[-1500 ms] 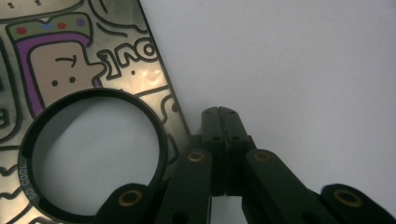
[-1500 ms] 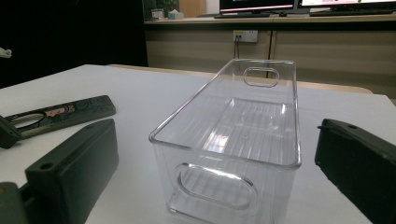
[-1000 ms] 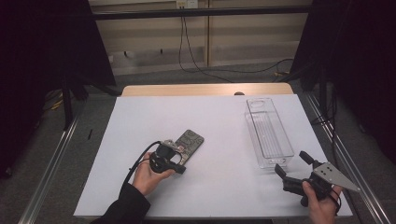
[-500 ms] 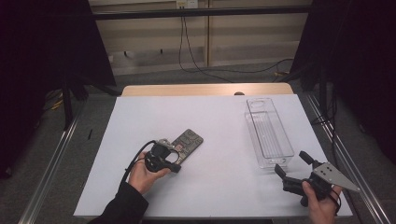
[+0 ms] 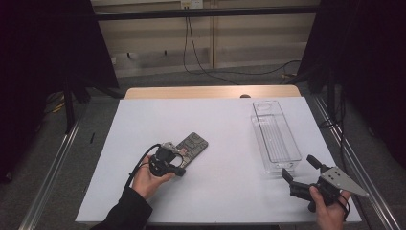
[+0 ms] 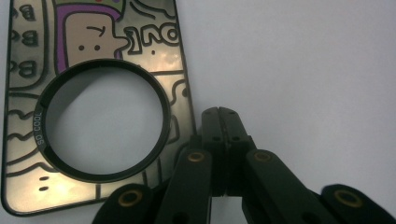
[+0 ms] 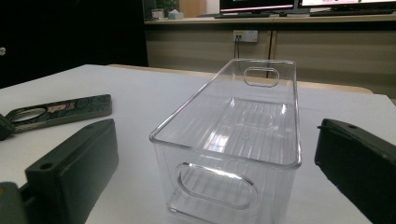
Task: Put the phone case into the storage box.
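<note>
Left fingers (image 6: 219, 116) clenched together, nothing between, tips on the desk (image 5: 230, 191) just beside the long edge of the phone case (image 6: 98, 28). Case flat, printed side up, round ring around its hole (image 6: 102, 119); in high view left-centre of desk (image 5: 191, 146), left gripper (image 5: 167, 160) at its near end. Right fingers (image 7: 345, 154) released wide, empty, hovering near the right front corner, aimed along the clear bin (image 7: 233, 140).

Likely step: picking up the case for the bin. Done well: spread left fingers first, straddle one thin edge or slip one finger through the hole, pinch firmly, lift level. Flat thin case on smooth sheet likely to slide, so press down slightly before closing, or nudge to tilt an edge up.

Around: bin (image 5: 275, 136) upright, empty, open top, handle cut-outs at both ends, well apart from case, right side of desk. Open sheet between case and bin, nothing in the path. Left gripper's cable (image 5: 139, 165) looping near the left hand (image 5: 146, 179); keep clear of case. Right gripper (image 5: 316, 184) close to bin's near end, possible bump on approach.
</note>
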The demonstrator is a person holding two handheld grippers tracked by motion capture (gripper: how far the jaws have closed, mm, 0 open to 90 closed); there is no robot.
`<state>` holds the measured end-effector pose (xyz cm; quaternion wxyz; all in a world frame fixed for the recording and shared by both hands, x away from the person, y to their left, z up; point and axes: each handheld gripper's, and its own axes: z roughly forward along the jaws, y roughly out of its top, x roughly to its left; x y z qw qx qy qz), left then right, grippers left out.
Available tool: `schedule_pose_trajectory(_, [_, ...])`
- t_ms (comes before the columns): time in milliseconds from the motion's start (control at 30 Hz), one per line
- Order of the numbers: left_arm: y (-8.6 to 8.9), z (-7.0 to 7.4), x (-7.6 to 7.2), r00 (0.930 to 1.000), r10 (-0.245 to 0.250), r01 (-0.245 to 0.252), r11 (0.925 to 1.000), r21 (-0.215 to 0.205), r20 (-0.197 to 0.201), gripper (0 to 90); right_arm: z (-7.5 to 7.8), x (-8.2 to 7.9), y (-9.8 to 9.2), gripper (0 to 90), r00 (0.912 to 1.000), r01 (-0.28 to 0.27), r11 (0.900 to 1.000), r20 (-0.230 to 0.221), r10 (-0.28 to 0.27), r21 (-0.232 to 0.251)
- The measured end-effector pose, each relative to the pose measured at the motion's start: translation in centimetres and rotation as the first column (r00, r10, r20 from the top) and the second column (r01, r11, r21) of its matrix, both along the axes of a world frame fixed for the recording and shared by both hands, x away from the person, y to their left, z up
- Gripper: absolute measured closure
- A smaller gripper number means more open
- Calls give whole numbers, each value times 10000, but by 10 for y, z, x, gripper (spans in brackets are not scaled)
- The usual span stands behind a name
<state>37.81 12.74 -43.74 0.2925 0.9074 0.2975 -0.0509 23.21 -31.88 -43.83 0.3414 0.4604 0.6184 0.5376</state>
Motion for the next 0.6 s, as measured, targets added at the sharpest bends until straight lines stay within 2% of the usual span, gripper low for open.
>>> schedule_pose_trajectory(267, [3, 0, 2, 10000, -34, 34, 10000, 51, 10, 900, 0, 0, 0, 0, 10000, -25, 10000, -5, 25, 77])
schedule_pose_trajectory(600, [13, 1, 6, 9993, 356, -358, 9991, 229, 105, 900, 0, 0, 0, 0, 10000, -5, 10000, -31, 6, 59])
